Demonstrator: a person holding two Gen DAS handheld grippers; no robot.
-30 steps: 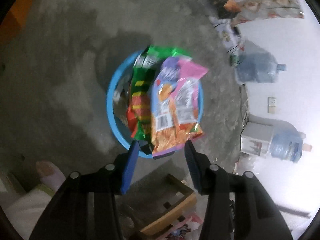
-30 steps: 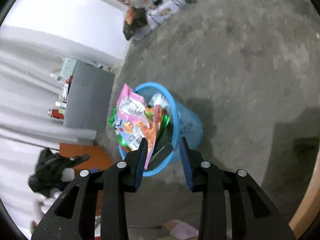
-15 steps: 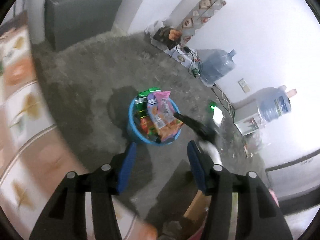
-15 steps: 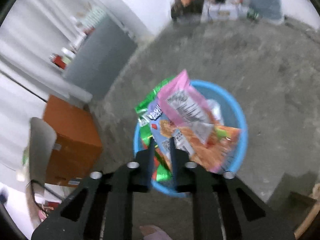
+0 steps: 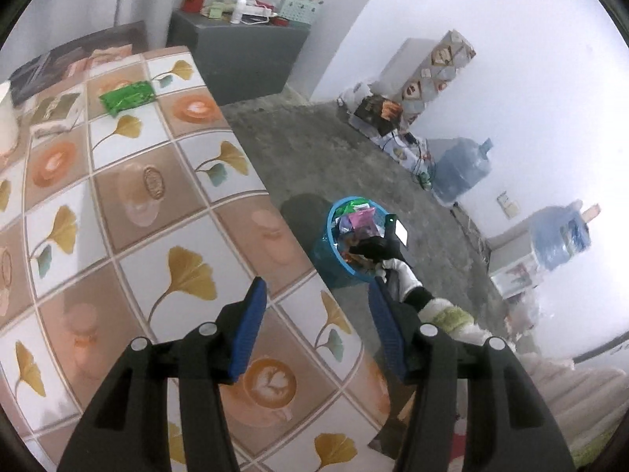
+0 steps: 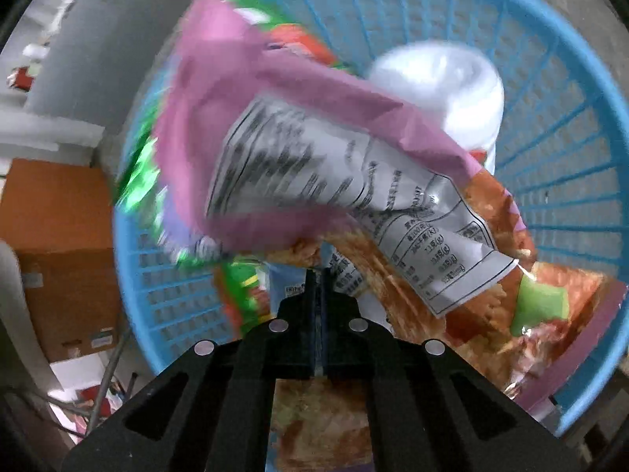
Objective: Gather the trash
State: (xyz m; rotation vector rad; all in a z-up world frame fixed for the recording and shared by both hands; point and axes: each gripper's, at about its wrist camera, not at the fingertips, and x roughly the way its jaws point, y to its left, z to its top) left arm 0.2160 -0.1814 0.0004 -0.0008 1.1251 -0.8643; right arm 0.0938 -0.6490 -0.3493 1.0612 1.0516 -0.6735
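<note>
Close up, the right gripper [image 6: 319, 275] is pointing down into the blue basket [image 6: 570, 126], its jaws pressed together among the wrappers; whether they pinch anything cannot be told. A pink packet [image 6: 275, 126] is lying across the heap, with a white bag [image 6: 444, 78] behind it. Meanwhile the left gripper [image 5: 316, 328] is hovering over the tiled table [image 5: 118, 196], jaws apart and empty. Farther off on that table, a green wrapper [image 5: 126, 97] is lying.
</note>
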